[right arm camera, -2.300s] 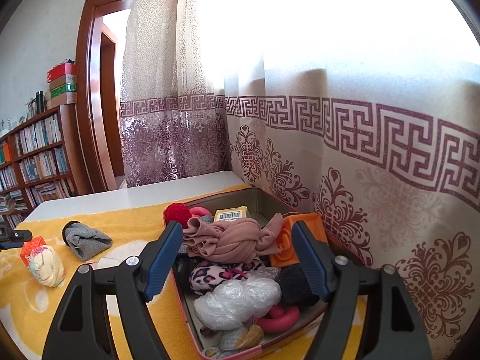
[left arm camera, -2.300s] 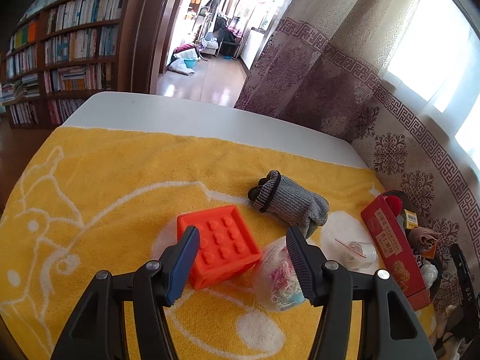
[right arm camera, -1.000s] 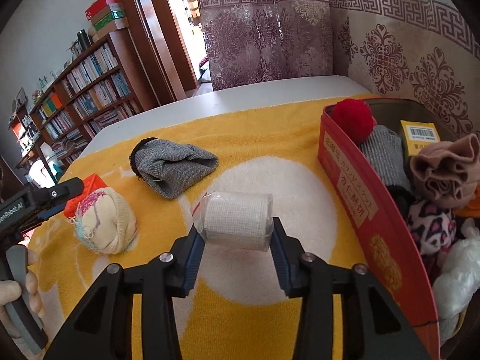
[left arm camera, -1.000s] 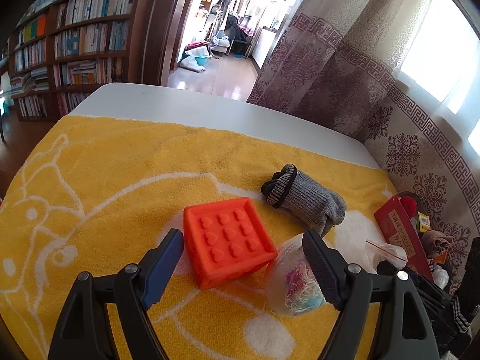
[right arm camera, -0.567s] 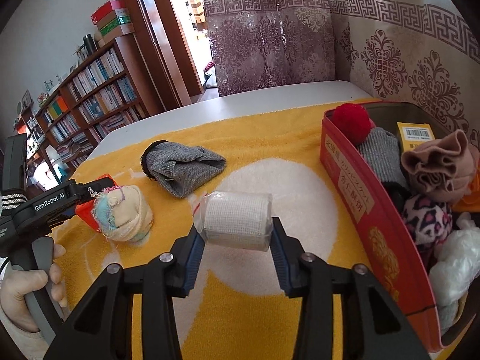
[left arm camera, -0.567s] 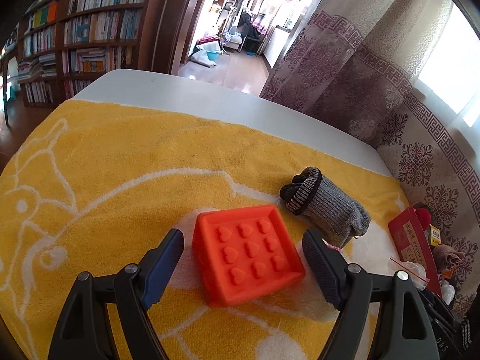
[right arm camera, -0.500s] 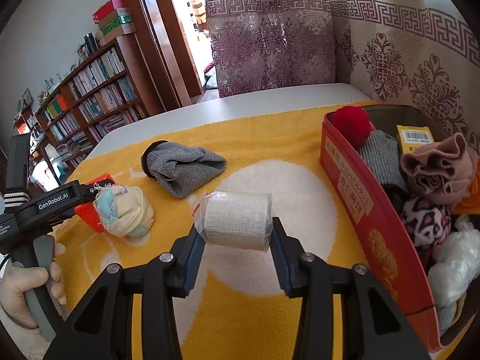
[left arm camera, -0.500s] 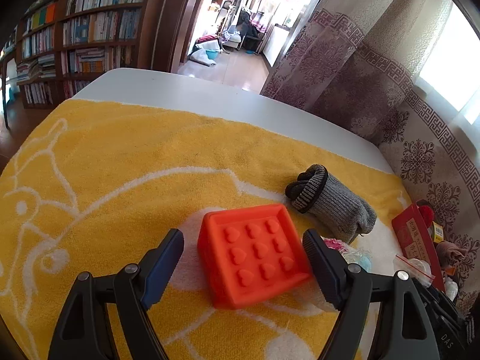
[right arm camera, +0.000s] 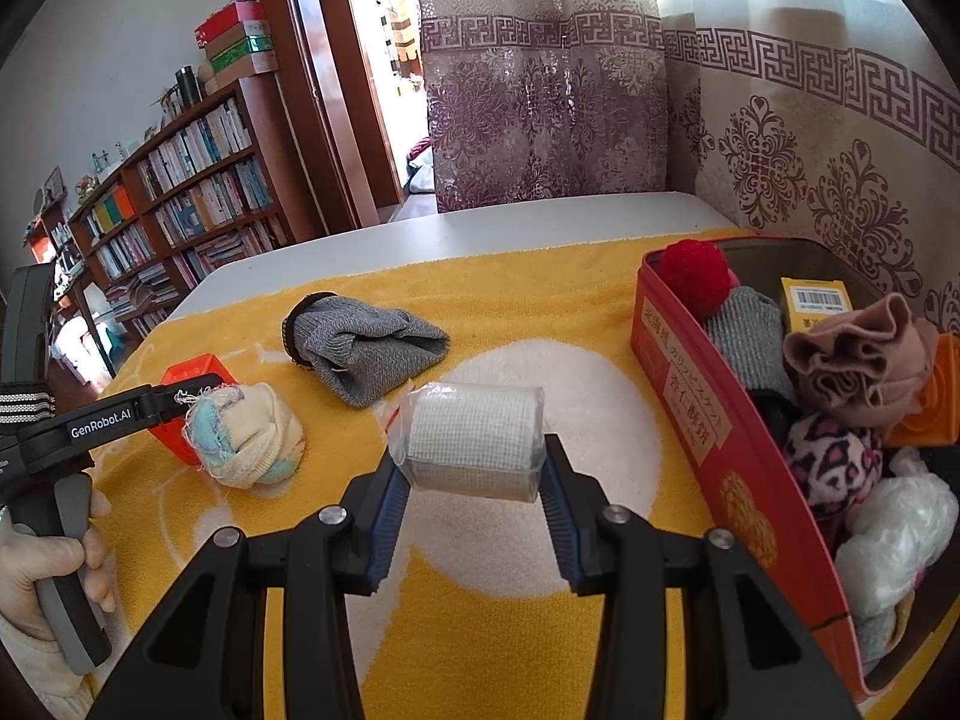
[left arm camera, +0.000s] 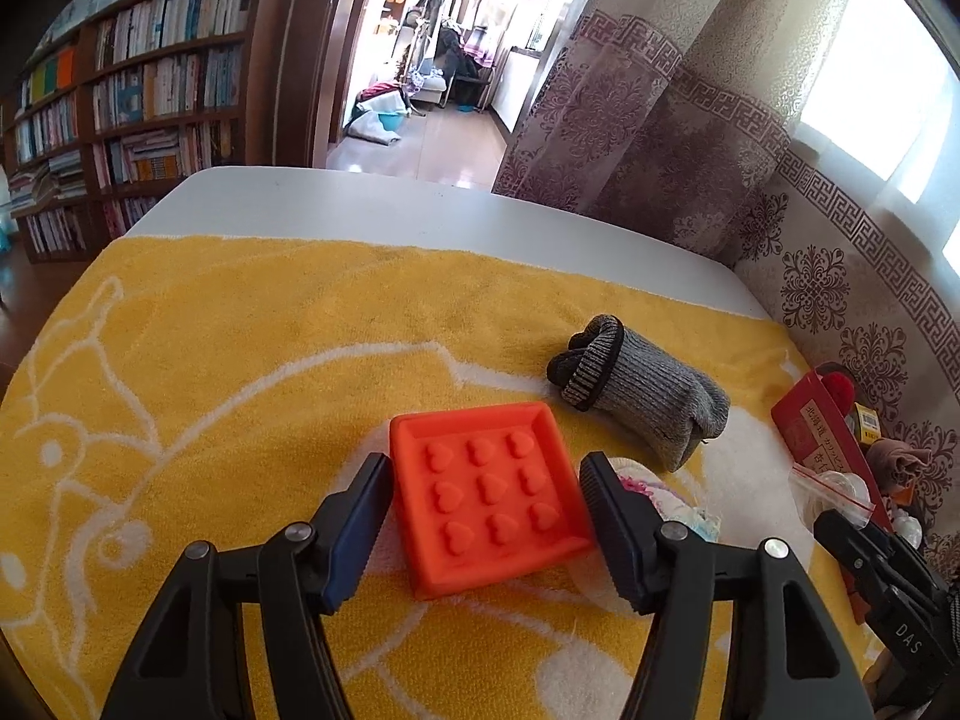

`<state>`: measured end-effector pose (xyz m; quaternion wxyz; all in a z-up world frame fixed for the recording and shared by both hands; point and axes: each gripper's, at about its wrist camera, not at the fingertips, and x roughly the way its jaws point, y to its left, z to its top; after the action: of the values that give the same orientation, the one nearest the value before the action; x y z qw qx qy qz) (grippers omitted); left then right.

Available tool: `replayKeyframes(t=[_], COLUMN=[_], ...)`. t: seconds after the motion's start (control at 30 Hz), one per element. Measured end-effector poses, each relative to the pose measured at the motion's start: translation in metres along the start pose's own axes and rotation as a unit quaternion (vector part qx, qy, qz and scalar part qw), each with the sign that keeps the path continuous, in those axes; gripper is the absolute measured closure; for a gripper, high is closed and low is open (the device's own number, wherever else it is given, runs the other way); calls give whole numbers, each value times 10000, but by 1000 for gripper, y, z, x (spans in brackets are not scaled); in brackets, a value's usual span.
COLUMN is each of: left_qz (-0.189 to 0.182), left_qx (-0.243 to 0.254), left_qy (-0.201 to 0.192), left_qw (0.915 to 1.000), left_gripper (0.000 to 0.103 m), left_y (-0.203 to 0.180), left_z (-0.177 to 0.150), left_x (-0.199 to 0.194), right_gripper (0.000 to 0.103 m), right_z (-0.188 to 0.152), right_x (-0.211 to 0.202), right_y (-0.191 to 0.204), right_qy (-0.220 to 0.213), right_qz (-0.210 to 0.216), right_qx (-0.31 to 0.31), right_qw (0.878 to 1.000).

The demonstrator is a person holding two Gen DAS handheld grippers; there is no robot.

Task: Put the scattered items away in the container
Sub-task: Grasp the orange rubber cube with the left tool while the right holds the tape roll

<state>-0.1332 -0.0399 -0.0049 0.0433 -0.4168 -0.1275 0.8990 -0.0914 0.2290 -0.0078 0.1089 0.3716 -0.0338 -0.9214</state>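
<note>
the right claw gripped a bagged white gauze roll; the left claw stood wide around an orange studded rubber block

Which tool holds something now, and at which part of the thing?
The right tool holds the bagged gauze roll by its two flat ends. The left tool straddles the orange block, not gripping it.
</note>
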Motion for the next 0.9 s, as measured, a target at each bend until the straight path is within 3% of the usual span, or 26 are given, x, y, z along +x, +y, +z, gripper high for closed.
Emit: replayKeyframes(t=[0.17, 0.23, 0.4, 0.47, 0.77, 0.9], left_qz=[702, 846, 168, 6, -12, -127], left_qx=[1057, 1145, 154, 23, -22, 65], left_qy=[-17, 80, 216, 208, -388, -440], left_qw=[9919, 9898, 9995, 9998, 9992, 9989], left_gripper=[36, 37, 37, 44, 46, 46], left_y=[-30, -33, 0, 4, 2, -6], left_z=[-6, -11, -8, -9, 0, 2], left_x=[-3, 6, 13, 15, -19, -26], right_gripper=[57, 57, 57, 57, 57, 57], right_z=[0, 0, 1, 1, 3, 5], right_x=[3, 3, 1, 0, -9, -11], right_y=[-4, -5, -5, -5, -5, -6], right_qy=[47, 50, -3, -34, -218, -268], right_qz=[12, 14, 16, 19, 103, 105], right_qx=[61, 88, 98, 103, 101, 147], right_qw=[10000, 9999, 10000, 9999, 9997, 9995])
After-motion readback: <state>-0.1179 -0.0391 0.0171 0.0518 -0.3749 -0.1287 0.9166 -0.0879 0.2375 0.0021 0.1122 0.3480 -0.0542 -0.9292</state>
